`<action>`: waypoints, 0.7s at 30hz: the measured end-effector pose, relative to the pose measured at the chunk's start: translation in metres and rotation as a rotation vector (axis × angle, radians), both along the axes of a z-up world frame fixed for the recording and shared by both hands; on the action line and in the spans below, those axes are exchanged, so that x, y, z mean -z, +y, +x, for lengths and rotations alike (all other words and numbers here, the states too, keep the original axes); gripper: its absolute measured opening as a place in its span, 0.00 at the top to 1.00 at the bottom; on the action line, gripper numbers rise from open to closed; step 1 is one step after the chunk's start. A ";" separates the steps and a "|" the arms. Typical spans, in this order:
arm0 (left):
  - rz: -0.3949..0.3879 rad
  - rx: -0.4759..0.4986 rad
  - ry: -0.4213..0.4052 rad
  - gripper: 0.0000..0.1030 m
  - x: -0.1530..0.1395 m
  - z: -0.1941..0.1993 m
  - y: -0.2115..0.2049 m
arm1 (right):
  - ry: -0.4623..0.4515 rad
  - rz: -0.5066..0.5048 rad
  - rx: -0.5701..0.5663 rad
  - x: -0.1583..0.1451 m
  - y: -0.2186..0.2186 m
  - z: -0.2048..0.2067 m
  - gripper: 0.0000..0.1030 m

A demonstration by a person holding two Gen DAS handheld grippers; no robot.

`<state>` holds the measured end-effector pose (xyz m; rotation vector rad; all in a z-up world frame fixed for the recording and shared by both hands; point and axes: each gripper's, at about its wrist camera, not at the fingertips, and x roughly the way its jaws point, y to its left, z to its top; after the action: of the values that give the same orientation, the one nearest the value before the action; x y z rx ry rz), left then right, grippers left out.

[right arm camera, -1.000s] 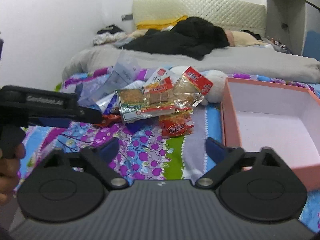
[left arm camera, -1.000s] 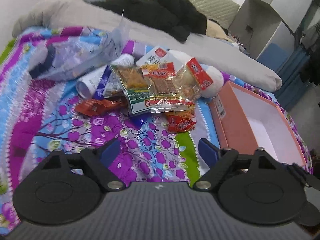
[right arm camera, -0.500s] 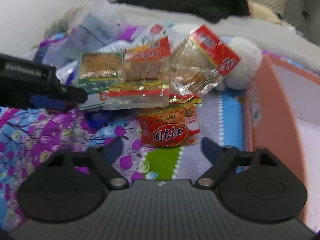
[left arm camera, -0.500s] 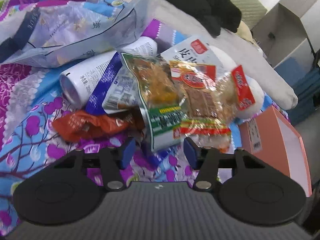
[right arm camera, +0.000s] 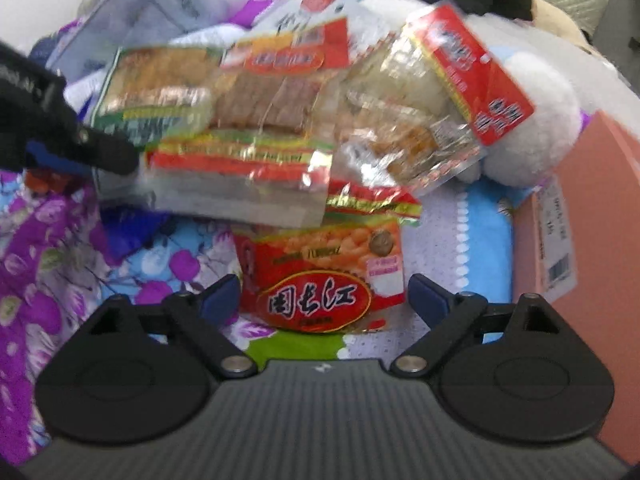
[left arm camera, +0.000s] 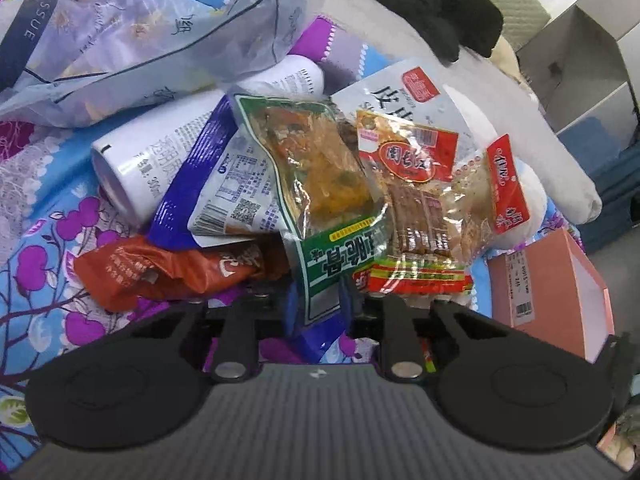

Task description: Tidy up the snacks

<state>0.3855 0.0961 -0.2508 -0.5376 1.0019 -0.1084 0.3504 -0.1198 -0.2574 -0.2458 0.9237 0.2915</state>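
Both grippers are sitting lower and nearer the snack pile than a second ago. The left gripper (left arm camera: 318, 308) has just been closing, and its jaws are now pinching the bottom edge of a green-labelled clear plastic snack packet (left arm camera: 320, 196), which is stretching toward 12 o'clock. The right gripper (right arm camera: 320, 296) is standing wide open, straddling a red rectangular foil snack pouch (right arm camera: 320, 280) without touching it. A salmon-pink cardboard box (right arm camera: 600, 220) is lying at 3 o'clock.
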 end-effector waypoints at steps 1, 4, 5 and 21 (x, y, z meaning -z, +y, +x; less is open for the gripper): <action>0.001 -0.001 -0.008 0.79 0.000 -0.001 -0.001 | -0.002 0.003 -0.004 0.002 0.000 0.000 0.10; -0.002 -0.002 -0.025 0.83 -0.002 -0.007 -0.001 | -0.021 0.031 -0.001 0.001 -0.003 -0.002 0.12; -0.009 -0.006 -0.025 0.84 -0.003 -0.012 0.000 | -0.025 0.037 -0.002 0.002 -0.004 -0.004 0.18; -0.049 0.025 -0.099 0.95 -0.021 -0.103 -0.016 | -0.046 0.018 0.000 -0.018 -0.019 -0.088 0.31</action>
<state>0.2823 0.0800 -0.2294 -0.5592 0.9117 -0.1806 0.2629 -0.1385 -0.2390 -0.2349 0.8753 0.2932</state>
